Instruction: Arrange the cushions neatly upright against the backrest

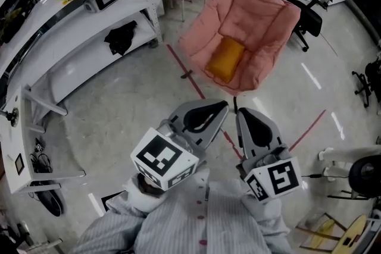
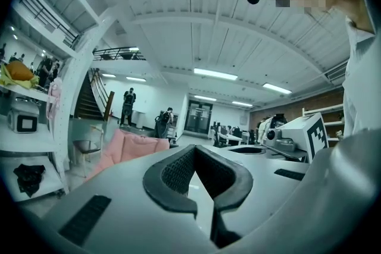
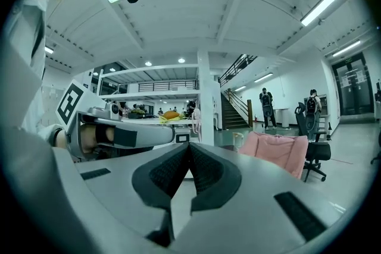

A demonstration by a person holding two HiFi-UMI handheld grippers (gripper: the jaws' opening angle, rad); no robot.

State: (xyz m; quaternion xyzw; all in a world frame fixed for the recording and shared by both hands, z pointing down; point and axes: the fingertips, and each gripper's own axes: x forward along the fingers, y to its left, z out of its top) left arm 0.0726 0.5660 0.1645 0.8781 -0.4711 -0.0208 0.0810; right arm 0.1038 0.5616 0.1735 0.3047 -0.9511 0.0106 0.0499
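Orange cushion [image 1: 226,59] is seen in the upper centre of the head view, laid on the seat of a pink chair [image 1: 262,15], below the padded backrest. Whether the orange cushion touches that backrest cannot be told. The left gripper [image 1: 223,107] and the right gripper [image 1: 241,111] are held side by side in the lower centre of the frame, pointed toward the chair and well apart from it. In the left gripper view the ribbed pads [image 2: 178,171] are clenched together with nothing between them; in the right gripper view the same is shown, pads [image 3: 205,171] pressed shut and empty. Red tape lines [image 1: 190,77] are laid across the floor between grippers and chair. White shelving [image 1: 65,62] is placed at the left edge, a black cloth [image 1: 121,37] on its lower shelf.
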